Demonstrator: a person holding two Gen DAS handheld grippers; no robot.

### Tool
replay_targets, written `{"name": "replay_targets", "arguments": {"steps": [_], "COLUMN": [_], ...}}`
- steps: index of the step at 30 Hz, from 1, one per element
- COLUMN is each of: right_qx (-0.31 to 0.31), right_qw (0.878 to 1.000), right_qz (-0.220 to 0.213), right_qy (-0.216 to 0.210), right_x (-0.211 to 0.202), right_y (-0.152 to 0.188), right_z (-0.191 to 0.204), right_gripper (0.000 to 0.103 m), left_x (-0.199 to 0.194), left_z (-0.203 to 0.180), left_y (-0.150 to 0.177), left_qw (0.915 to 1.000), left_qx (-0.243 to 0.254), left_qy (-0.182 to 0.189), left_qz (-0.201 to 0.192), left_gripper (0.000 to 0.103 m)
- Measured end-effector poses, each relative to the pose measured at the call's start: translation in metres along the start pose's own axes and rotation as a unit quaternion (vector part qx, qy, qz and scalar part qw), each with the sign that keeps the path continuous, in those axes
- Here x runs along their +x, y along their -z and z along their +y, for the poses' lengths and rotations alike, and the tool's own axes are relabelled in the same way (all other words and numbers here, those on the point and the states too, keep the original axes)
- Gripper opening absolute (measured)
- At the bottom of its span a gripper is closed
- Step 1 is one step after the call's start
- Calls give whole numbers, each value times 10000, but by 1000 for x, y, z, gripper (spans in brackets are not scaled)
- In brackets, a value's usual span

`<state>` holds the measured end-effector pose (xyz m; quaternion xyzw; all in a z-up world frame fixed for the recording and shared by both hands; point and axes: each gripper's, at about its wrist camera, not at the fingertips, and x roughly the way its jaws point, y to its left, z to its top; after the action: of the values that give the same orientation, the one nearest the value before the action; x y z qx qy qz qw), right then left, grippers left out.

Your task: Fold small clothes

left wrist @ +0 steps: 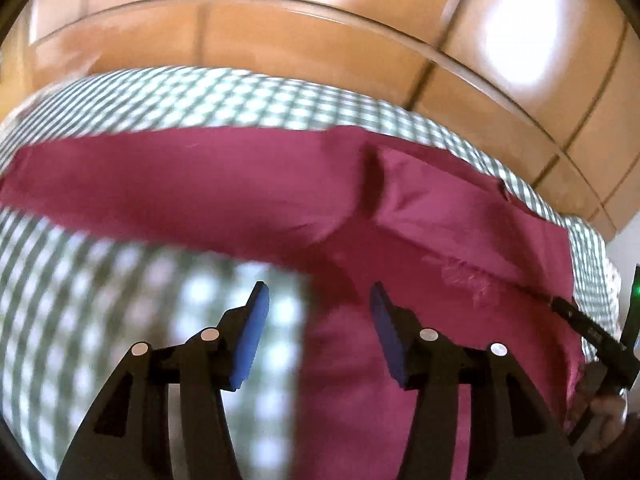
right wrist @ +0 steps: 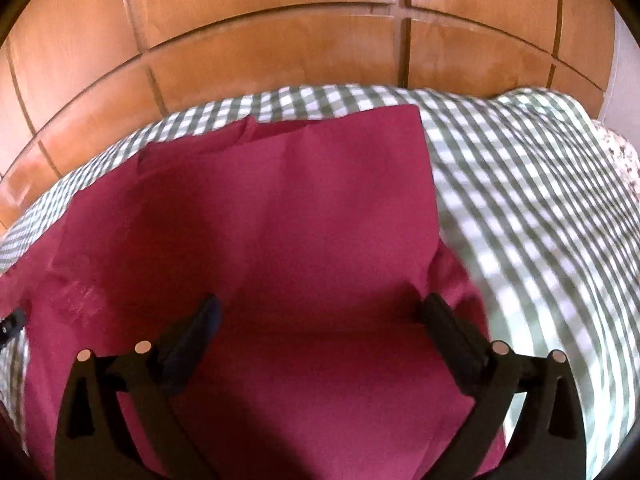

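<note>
A maroon garment [left wrist: 400, 216] lies spread on a green-and-white checked cloth [left wrist: 120, 280]. In the left wrist view one part stretches left and another folds over toward the right. My left gripper [left wrist: 316, 300] is open and empty, just above the garment's near left edge. In the right wrist view the garment [right wrist: 288, 208] fills the middle, with a folded flap at the far side. My right gripper [right wrist: 320, 312] is open wide and empty, hovering close over the garment. The other gripper's tip [left wrist: 588, 332] shows at the right edge of the left wrist view.
The checked cloth [right wrist: 520, 200] covers the surface under the garment. Wooden cupboard panels [right wrist: 280, 48] stand behind it. A flowered fabric [right wrist: 620, 152] shows at the far right edge.
</note>
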<state>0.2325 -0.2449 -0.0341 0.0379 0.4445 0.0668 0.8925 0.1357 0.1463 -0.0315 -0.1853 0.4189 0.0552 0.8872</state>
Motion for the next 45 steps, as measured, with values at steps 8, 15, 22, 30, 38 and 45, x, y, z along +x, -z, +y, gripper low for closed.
{"name": "replay_targets", "arguments": {"steps": [8,15,22,30,38,45], "right_qx": [-721,-673,-768,-771,-755,-717], "right_qw": [9969,9976,9969,9969,9969,9970], "right_qz": [256,110,-83,-139,-173,-201], "right_qy": [-210,-119,-116,-122,-140,-191], "right_x": [-28,-28,-28,-29,-29,-29], "right_y": [61,83,86,88,88,88], "right_z": [32,27,27,27,26,25], "right_gripper": [101,101,101,101,101,101], "left_x": [-45,-74,-74,-51,-55,-77], "left_z": [119,210,286,323,288,144], "left_y": [18,2,-25,-58,-79,-88], "left_qw": [9892,9640,9377,9270,9460,9707], "left_qx": [-1444,-2545,-3373,-3654,-3087,-1742], "left_qy": [43,-267,-484,-411,-304,1065], "left_qz": [-228,-719,-672,-742,-942,-1267], "left_gripper": [51,56,61,49,6,6]}}
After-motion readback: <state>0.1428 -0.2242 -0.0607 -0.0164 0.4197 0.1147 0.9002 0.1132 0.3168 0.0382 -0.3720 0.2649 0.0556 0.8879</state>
